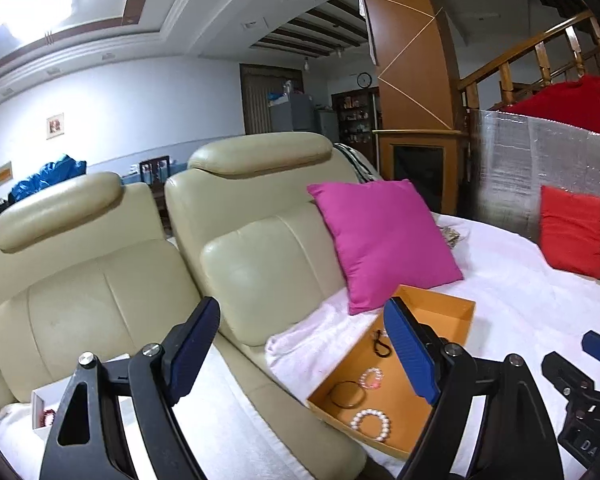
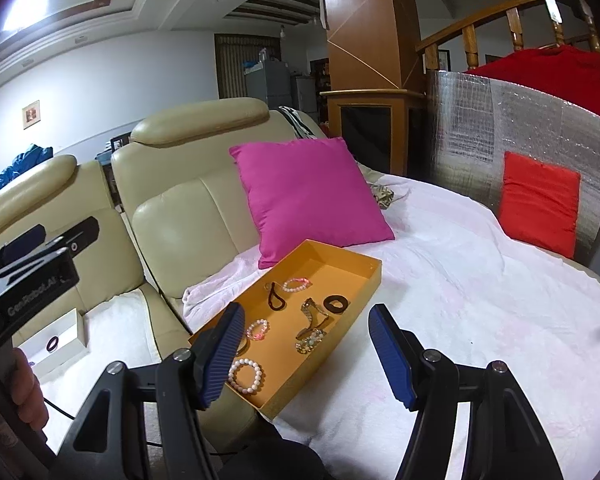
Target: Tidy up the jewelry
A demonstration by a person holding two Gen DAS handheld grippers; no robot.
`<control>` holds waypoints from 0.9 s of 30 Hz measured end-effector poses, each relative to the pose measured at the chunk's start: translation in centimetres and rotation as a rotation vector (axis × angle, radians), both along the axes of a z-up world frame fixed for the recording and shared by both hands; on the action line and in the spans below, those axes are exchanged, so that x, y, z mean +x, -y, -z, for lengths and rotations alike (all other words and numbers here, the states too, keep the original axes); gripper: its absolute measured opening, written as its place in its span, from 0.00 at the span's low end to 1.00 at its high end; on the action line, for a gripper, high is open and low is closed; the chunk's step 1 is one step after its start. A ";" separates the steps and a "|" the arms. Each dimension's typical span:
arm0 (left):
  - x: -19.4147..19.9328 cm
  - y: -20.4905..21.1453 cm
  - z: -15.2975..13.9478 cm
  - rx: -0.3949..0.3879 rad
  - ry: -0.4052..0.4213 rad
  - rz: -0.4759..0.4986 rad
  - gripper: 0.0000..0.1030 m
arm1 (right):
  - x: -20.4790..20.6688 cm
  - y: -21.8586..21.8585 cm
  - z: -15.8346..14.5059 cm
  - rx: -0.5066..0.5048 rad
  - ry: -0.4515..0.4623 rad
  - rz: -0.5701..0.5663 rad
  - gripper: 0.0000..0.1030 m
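Note:
An orange tray (image 2: 374, 270) lies on a white towel on the sofa seat. It holds several bracelets: a white pearl one (image 2: 245, 375), a pink bead one (image 2: 257, 329), a gold chain (image 2: 314, 312) and a dark ring (image 2: 336, 304). My right gripper (image 2: 308, 354) is open and empty above the tray's near end. My left gripper (image 1: 300, 354) is open and empty, left of the tray (image 1: 452, 308). A white box (image 2: 66, 330) with a dark bangle (image 2: 53, 344) sits on the left seat.
A magenta cushion (image 2: 308, 192) leans on the cream sofa back (image 2: 180, 232) behind the tray. A red cushion (image 2: 540, 204) rests against a silver foil panel (image 2: 500, 128) at the right. A white towel (image 2: 480, 280) covers the seat.

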State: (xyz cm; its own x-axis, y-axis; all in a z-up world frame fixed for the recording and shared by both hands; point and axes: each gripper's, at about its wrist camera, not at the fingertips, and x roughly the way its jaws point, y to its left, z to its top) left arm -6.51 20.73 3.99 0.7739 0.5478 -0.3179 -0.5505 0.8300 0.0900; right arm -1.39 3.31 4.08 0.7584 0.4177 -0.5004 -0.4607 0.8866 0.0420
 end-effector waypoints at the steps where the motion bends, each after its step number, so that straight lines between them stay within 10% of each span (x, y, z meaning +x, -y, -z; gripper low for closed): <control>1: -0.1 -0.1 0.1 0.002 0.000 -0.004 0.82 | -0.1 -0.1 0.0 0.002 -0.001 -0.002 0.66; 27: -0.6 1.4 1.5 -0.001 -0.080 -0.043 0.93 | 0.3 2.1 0.1 0.032 -0.012 0.053 0.66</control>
State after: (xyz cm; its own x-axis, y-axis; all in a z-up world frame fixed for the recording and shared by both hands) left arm -7.15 19.31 2.51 0.7219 0.5793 -0.3784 -0.5763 0.8061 0.1345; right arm -1.13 1.21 3.93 0.7741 0.3930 -0.4963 -0.4125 0.9078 0.0755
